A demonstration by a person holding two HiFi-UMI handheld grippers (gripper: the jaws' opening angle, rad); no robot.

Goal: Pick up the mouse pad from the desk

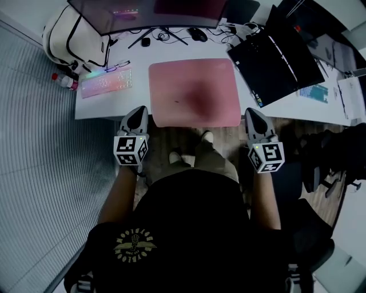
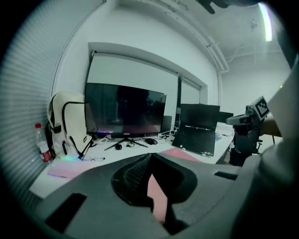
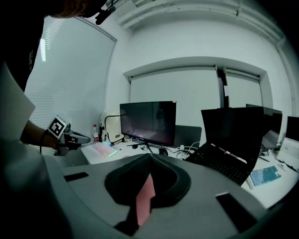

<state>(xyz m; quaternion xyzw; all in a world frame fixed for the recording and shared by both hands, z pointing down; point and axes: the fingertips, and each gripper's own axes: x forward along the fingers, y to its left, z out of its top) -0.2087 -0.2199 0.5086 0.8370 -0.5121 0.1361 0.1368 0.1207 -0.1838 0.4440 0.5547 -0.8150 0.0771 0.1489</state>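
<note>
A pink mouse pad point(image 1: 194, 91) lies flat on the white desk point(image 1: 97, 106), reaching to its near edge. My left gripper point(image 1: 139, 110) is shut and empty, its tip at the desk's near edge just left of the pad's near left corner. My right gripper point(image 1: 253, 111) is also shut and empty, just right of the pad's near right corner. In the left gripper view the closed jaws point(image 2: 150, 156) point over the desk and the pad point(image 2: 180, 154) shows beyond them. The right gripper view shows closed jaws point(image 3: 150, 158) with a strip of pink pad point(image 3: 145, 198) below.
A lit keyboard point(image 1: 107, 82), glasses point(image 1: 117, 67) and a bottle point(image 1: 64, 81) sit left of the pad. A monitor point(image 1: 148, 11), a mouse point(image 1: 198, 34) and cables are behind it. A white backpack point(image 1: 68, 34) stands far left, an open black laptop point(image 1: 280, 57) right.
</note>
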